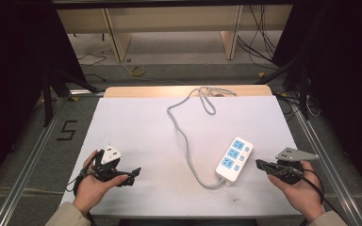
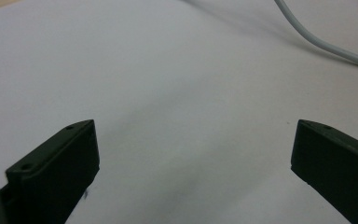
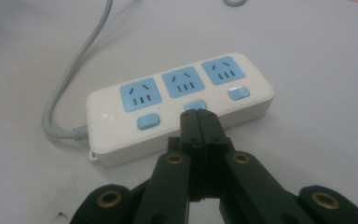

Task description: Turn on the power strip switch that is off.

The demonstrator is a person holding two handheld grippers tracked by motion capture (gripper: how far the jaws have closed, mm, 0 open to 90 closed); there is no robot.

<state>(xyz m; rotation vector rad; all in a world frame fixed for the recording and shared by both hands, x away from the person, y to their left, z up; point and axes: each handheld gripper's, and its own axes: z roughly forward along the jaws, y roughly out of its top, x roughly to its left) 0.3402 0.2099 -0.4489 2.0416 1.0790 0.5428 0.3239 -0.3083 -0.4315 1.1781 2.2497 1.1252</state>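
A white power strip (image 1: 234,159) with three blue sockets and three blue switches lies right of centre on the white table; in the right gripper view the power strip (image 3: 179,105) sits just beyond my jaws. Its grey cord (image 1: 185,136) runs up the table to a loop near the far edge. My right gripper (image 1: 260,165) is shut with nothing in it, its tips close to the strip's right side, near the middle switch (image 3: 195,104). My left gripper (image 1: 134,175) is held at the front left, open and empty over bare table (image 2: 186,116), pointing right.
The grey cord (image 2: 321,44) crosses the top right of the left gripper view. The table's wooden far edge (image 1: 136,91) has shelving and loose cables on the floor behind it. Metal rails (image 1: 28,160) run along both sides of the table.
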